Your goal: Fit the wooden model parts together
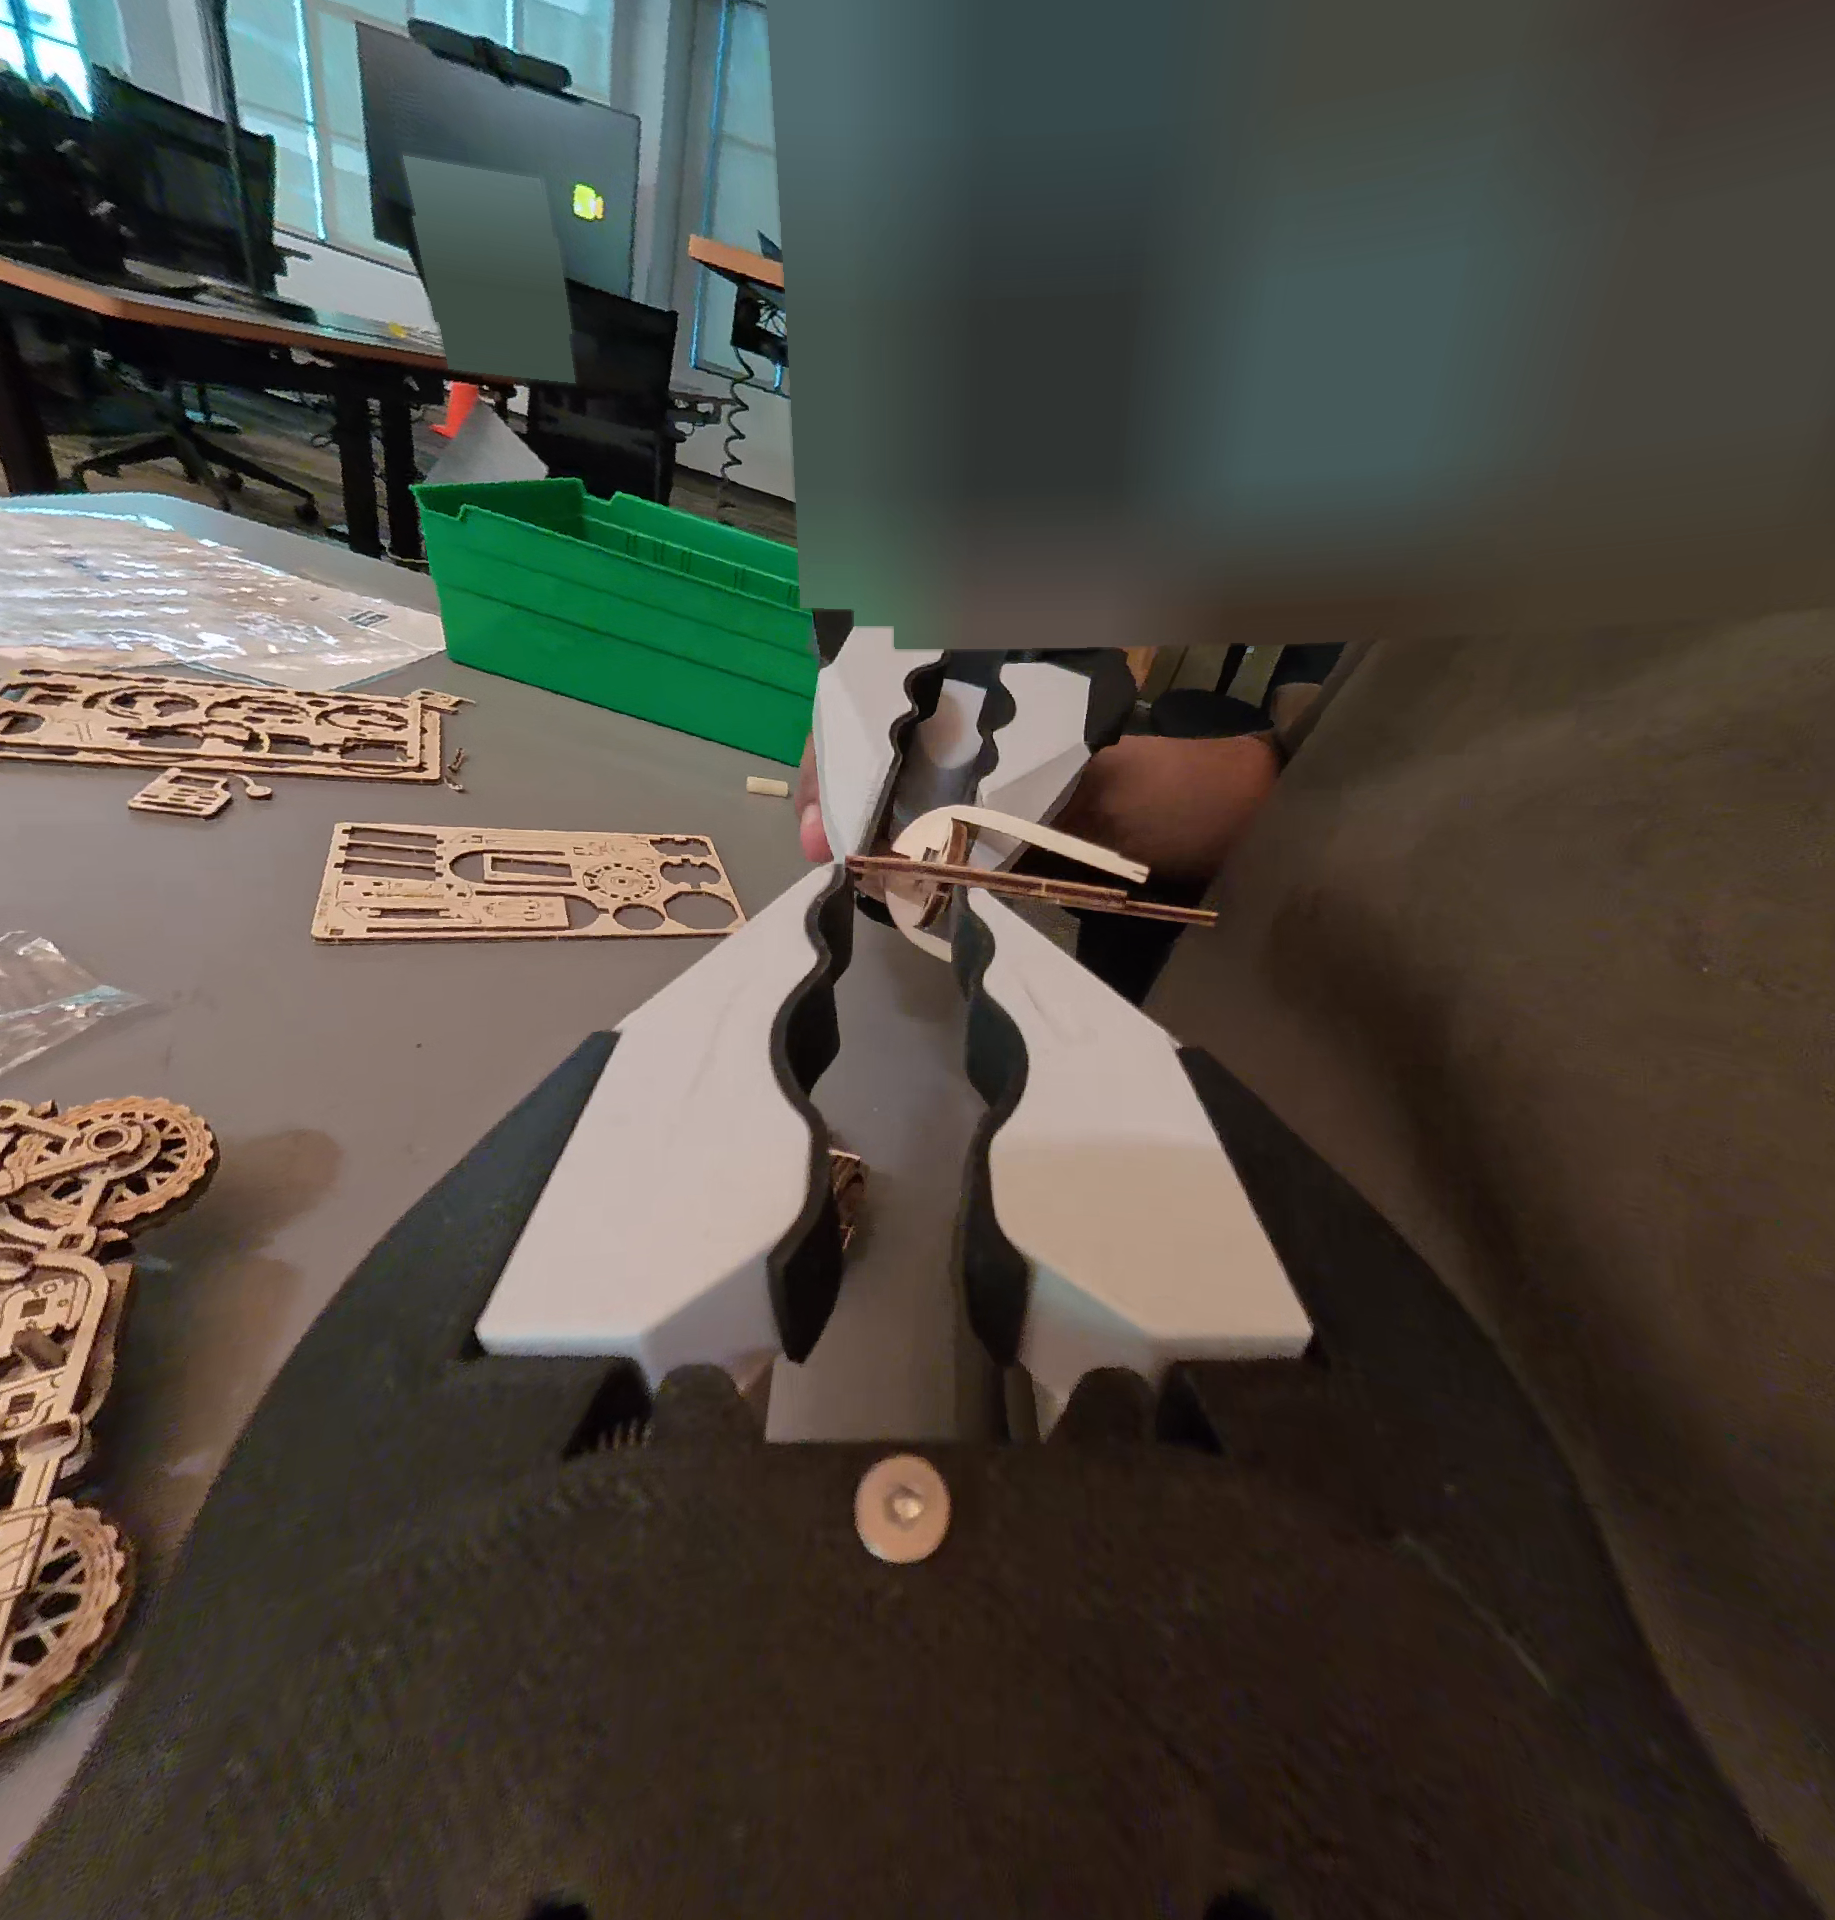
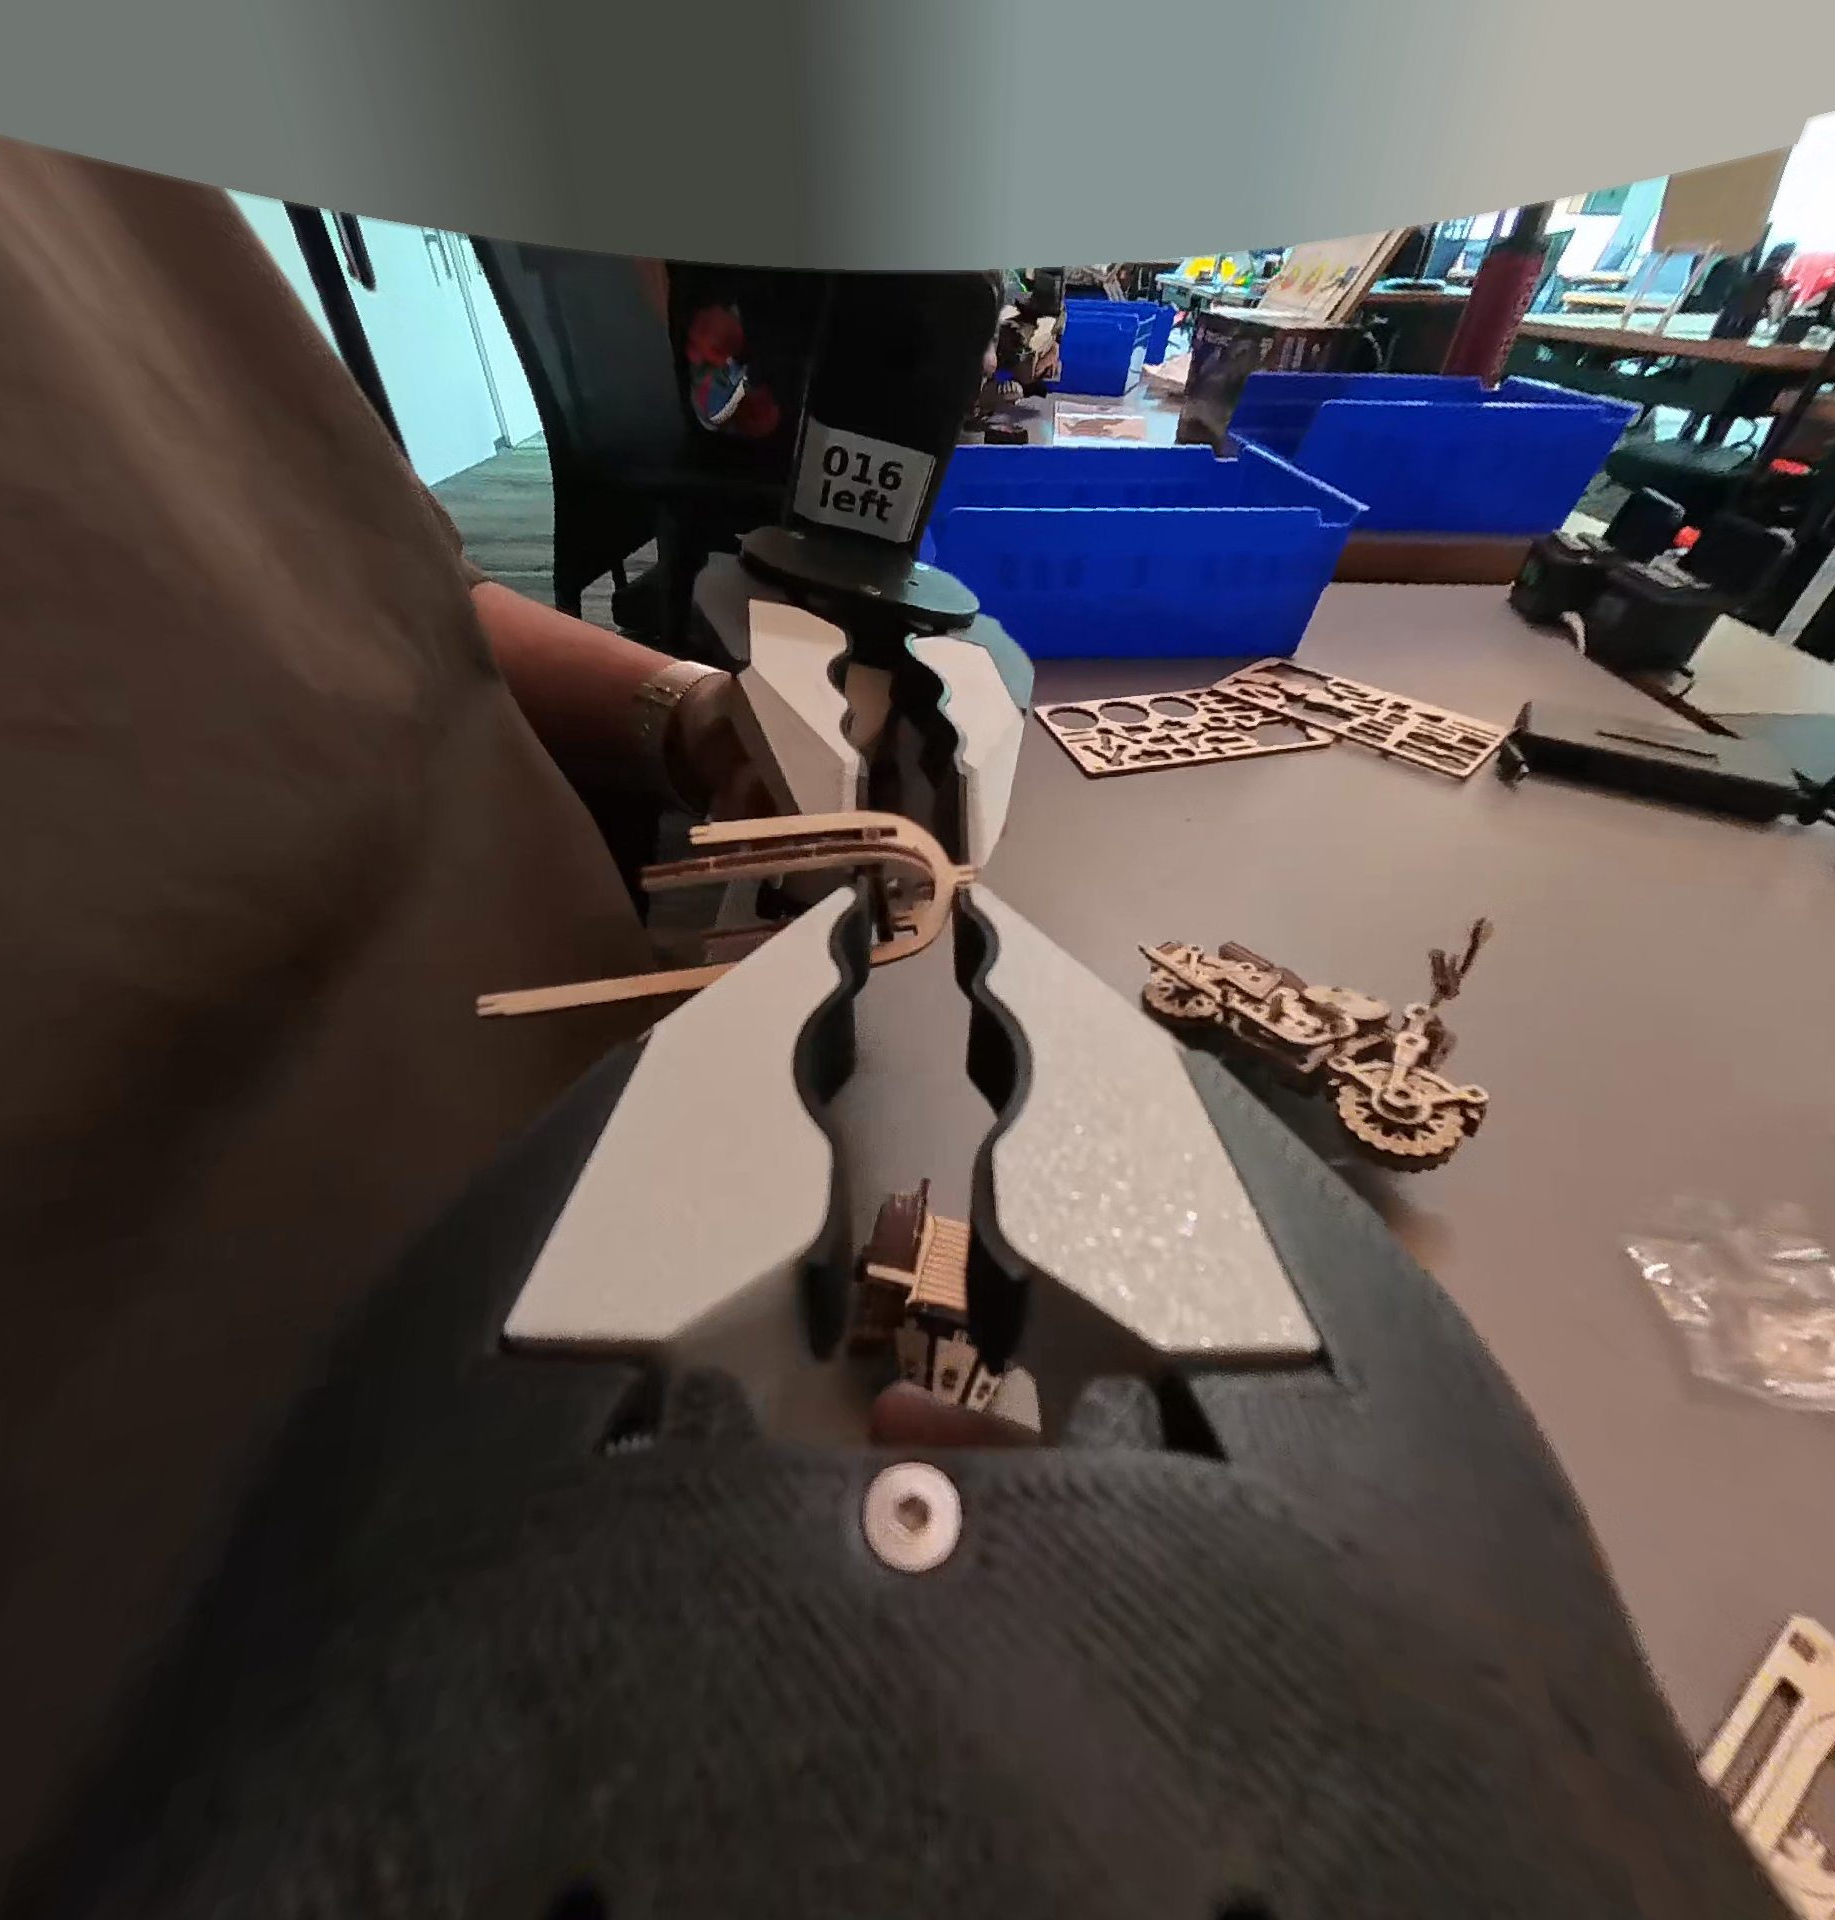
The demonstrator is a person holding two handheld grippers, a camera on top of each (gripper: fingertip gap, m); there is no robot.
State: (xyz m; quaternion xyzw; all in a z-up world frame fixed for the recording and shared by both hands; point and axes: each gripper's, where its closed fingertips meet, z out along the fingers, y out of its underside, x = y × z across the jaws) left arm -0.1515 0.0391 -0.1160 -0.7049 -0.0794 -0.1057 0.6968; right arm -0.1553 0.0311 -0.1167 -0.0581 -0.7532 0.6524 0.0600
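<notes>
A curved wooden model part [image 1: 923, 894] with long thin strips [image 1: 1058, 891] is held in the air above the grey table [image 1: 477, 1039], between both grippers. My left gripper [image 1: 900, 899] is shut on its curved end from below. My right gripper [image 1: 928, 821] comes down from above, tip to tip with it. In the right wrist view my right gripper [image 2: 905, 902] is shut on the curved part [image 2: 918, 883], and the left gripper [image 2: 897, 821] meets it from above. The strips [image 2: 788, 836] stick out left. A small wooden sub-assembly [image 2: 923, 1288] lies on the table below.
A finished wooden motorcycle [image 2: 1318, 1039] lies right of the grippers and also shows in the left wrist view [image 1: 40, 1299]. Punched wooden sheets [image 1: 518, 883] and plastic bags [image 1: 19, 997] lie around. A green bin [image 1: 622, 623], blue bins [image 2: 1131, 561] and a black device [image 2: 1671, 758] stand farther back. A person's brown sleeve [image 2: 217, 831] is close. The grippers are tip to tip, or close to it.
</notes>
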